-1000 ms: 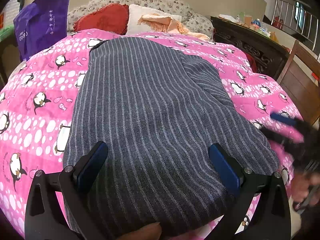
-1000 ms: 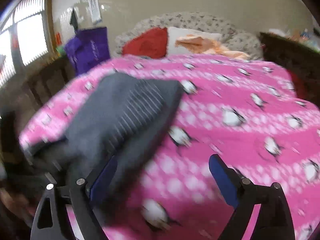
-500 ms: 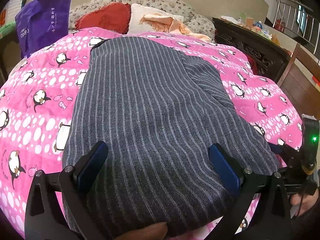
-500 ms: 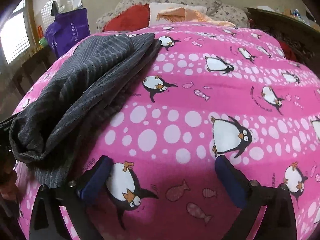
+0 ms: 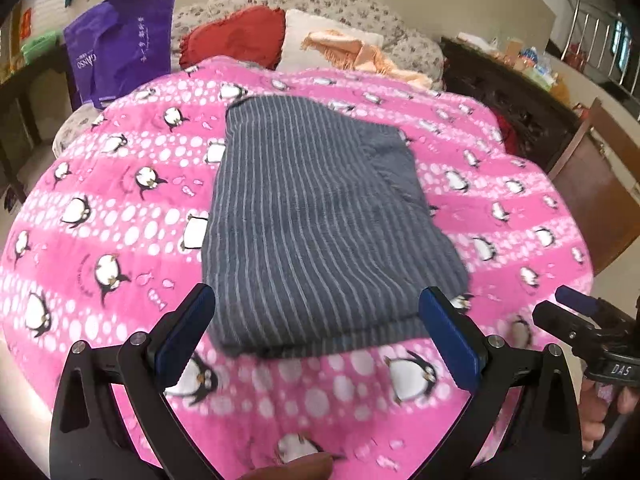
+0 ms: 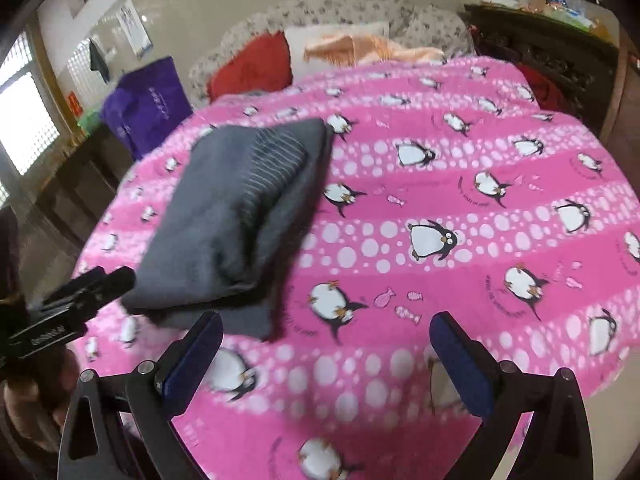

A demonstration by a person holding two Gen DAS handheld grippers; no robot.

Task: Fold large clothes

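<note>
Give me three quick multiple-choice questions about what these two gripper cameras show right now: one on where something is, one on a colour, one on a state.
1. Where does the grey striped garment lie?
A. On the pink penguin blanket
B. On the floor
C. Inside the purple bag

2. What colour is the cushion just left of the white pillow?
A. Green
B. Red
C. Black

3. How does the left gripper stand?
A. Shut on the garment
C. Shut on the blanket
B. Open, holding nothing

Answers:
1. A: the folded garment rests flat on the blanket in both views.
2. B: the cushion at the head of the bed is red.
3. B: its blue pads stand wide apart with only blanket and garment edge beyond them.
</note>
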